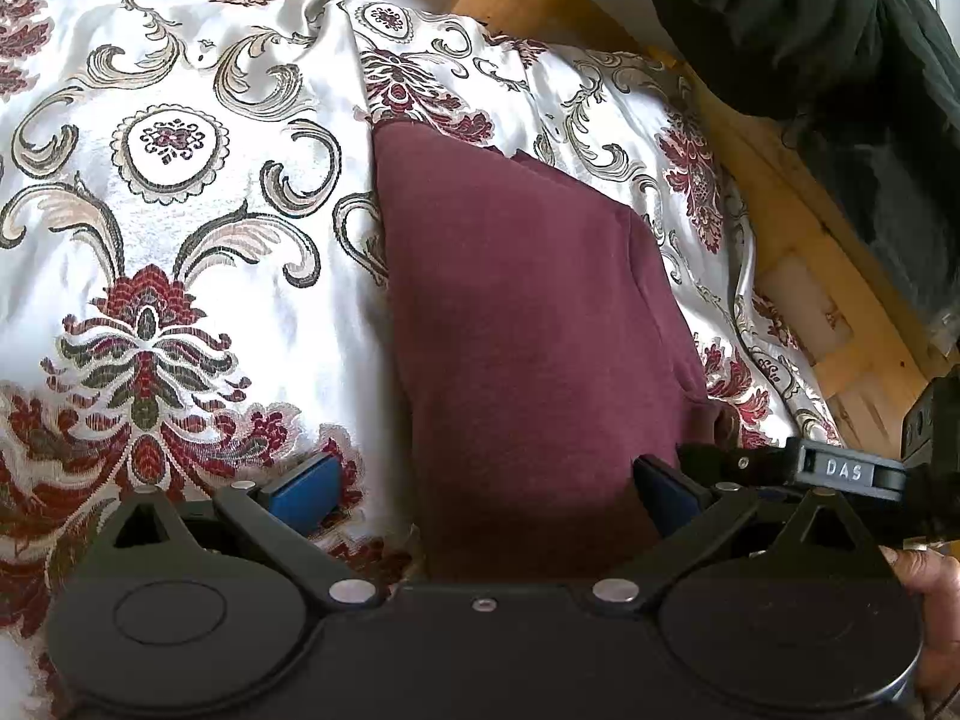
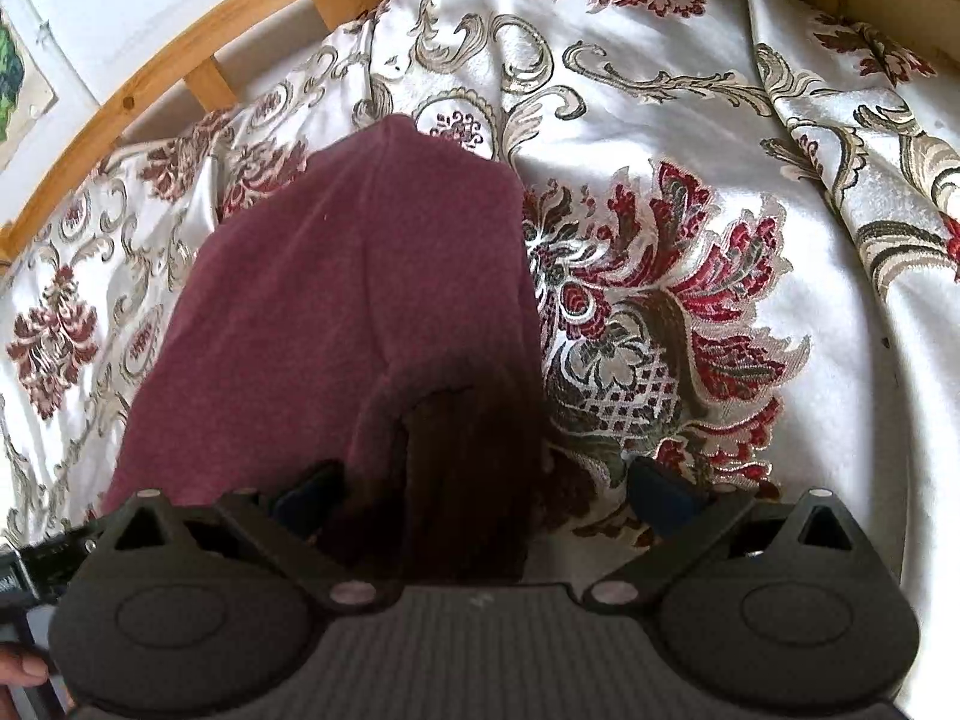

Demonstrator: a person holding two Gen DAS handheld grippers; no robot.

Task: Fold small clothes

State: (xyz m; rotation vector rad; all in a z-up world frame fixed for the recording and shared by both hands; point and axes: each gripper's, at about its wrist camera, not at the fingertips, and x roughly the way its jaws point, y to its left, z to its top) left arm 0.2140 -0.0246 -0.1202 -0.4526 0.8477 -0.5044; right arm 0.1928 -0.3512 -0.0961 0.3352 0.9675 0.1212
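While the maroon garment point(image 1: 516, 312) lies folded on the patterned bedspread point(image 1: 180, 180) near the wooden bed frame point(image 2: 150, 66), the left gripper point(image 1: 486, 489) and right gripper point(image 2: 480, 495) hover over its near edge, fingers spread, gripping nothing.

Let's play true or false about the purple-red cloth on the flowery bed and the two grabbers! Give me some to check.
1. The maroon garment lies on a flowery bedspread. True.
2. The left gripper is squeezed shut. False: its jaws stand wide open over the garment's near edge.
3. The right gripper is open. True.
4. The garment is bright green. False: it is maroon.
5. A wooden bed frame shows past the bedspread. True.
6. The garment hangs in the air. False: it rests on the bedspread.
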